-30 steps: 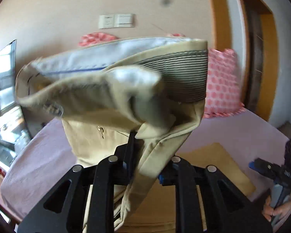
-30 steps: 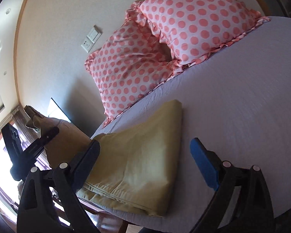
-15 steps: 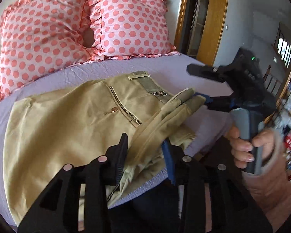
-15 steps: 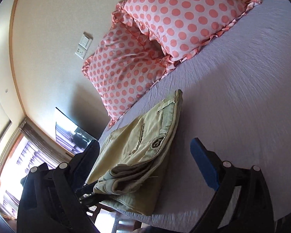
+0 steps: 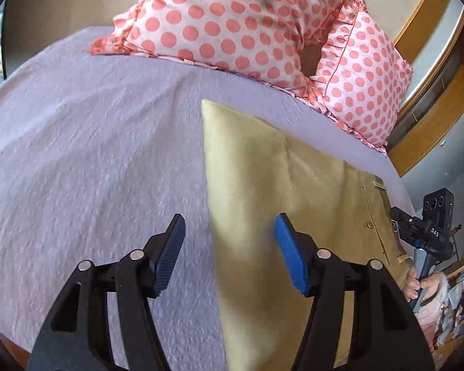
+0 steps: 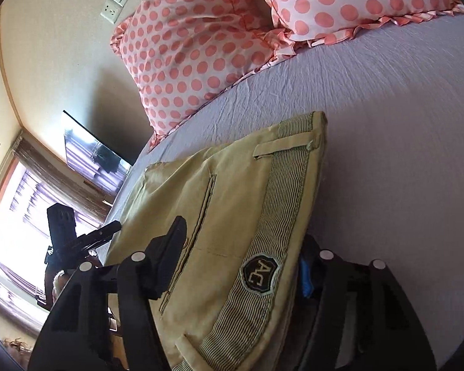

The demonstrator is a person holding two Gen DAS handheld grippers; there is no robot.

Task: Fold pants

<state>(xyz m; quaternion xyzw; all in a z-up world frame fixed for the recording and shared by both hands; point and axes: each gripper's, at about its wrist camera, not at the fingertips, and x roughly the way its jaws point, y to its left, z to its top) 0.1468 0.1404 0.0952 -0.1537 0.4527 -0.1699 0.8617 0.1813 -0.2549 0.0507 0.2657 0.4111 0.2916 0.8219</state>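
The khaki pants (image 5: 278, 185) lie folded flat on the lilac bed sheet (image 5: 92, 154). My left gripper (image 5: 230, 253) is open and empty, just above the folded stack's left edge. In the right wrist view the pants (image 6: 232, 216) fill the foreground, waistband with an "AC" patch (image 6: 259, 273) uppermost. My right gripper (image 6: 241, 266) straddles the waistband end with its jaws wide apart, one finger (image 6: 170, 247) over the cloth, the other under or beside the edge. The right gripper also shows in the left wrist view (image 5: 423, 232) at the stack's right end.
Two pink polka-dot pillows (image 5: 232, 18) (image 6: 201, 46) lean at the head of the bed. A wooden door frame (image 5: 433, 123) stands at the right. A dark screen (image 6: 92, 151) and a bright window (image 6: 12, 232) are on the left side.
My left gripper let go of the bunched pants fabric and opened, and its view swung left over the sheet. My right gripper moved in onto the waistband end.
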